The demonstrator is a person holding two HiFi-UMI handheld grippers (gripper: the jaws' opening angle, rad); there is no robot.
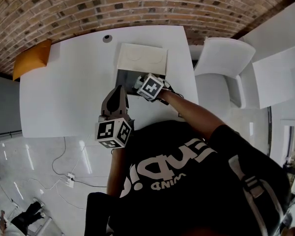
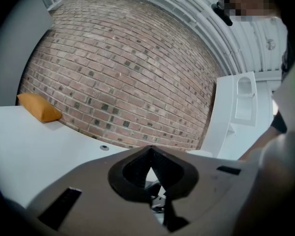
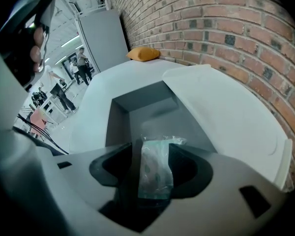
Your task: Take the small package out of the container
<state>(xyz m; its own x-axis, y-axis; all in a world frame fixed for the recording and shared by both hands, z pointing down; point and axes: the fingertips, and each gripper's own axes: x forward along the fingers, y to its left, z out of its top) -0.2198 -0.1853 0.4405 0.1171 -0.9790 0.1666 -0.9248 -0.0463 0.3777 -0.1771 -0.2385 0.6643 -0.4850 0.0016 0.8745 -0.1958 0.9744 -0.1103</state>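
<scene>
Lettering in white runs across the person's black shirt (image 1: 187,166), but it lies upside down in the head view and is partly folded, so no word reads cleanly. Each gripper's cube carries black-and-white square markers. The small package (image 3: 155,171) is clear, crinkled film over a pale green printed fill; its print is too small to read.

The right forearm reaches from the torso toward the table's (image 1: 69,92) far edge, where the grey container (image 3: 117,127) stands open with its white lid (image 1: 142,58) folded back flat toward the brick wall (image 1: 88,4). The right gripper (image 3: 156,146) tilts steeply down into the container's near end. Its 2 jaws are clenched on the small package, which stands upright between the pads with its gathered top poking past them. The package is within the container's opening; whether it rests on the floor cannot be told.

The left gripper (image 1: 119,90) is held about level over the table, just beside the container's near left corner, pointing at the wall. In the left gripper view its jaw tips meet, with nothing gripped between them.

An orange pouch (image 1: 32,58) lies at the table's far left corner, well apart from the container. A round cable hole (image 1: 107,38) sits near the far edge, left of the lid.
</scene>
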